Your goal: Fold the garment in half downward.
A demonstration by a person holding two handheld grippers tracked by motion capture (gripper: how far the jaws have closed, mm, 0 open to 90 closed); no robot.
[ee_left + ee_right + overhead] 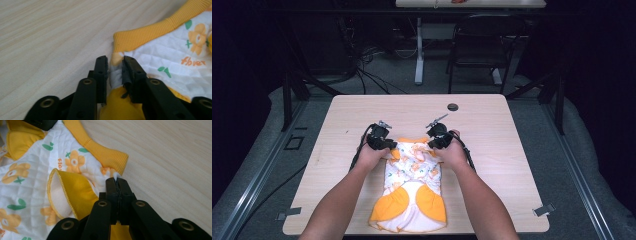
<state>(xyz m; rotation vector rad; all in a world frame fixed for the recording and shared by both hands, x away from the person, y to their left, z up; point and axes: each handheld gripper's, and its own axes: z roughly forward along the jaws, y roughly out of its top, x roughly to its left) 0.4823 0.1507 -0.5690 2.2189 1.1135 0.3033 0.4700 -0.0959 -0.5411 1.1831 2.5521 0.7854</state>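
Your left gripper [115, 65] pinches one top corner of the small white quilted shirt with orange flowers and yellow trim [412, 187]. Your right gripper [116, 183] is squeezed tight on the other corner. The shirt lies flat on the light wooden table [522, 165].

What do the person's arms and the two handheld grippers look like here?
Both forearms are bare, with no sleeves in sight. The left gripper and right gripper are black, each with a small grey metal fitting on top and a dark cable trailing back. Up close, their jaws are flat black bars on linked arms with brass-ringed rivet holes.
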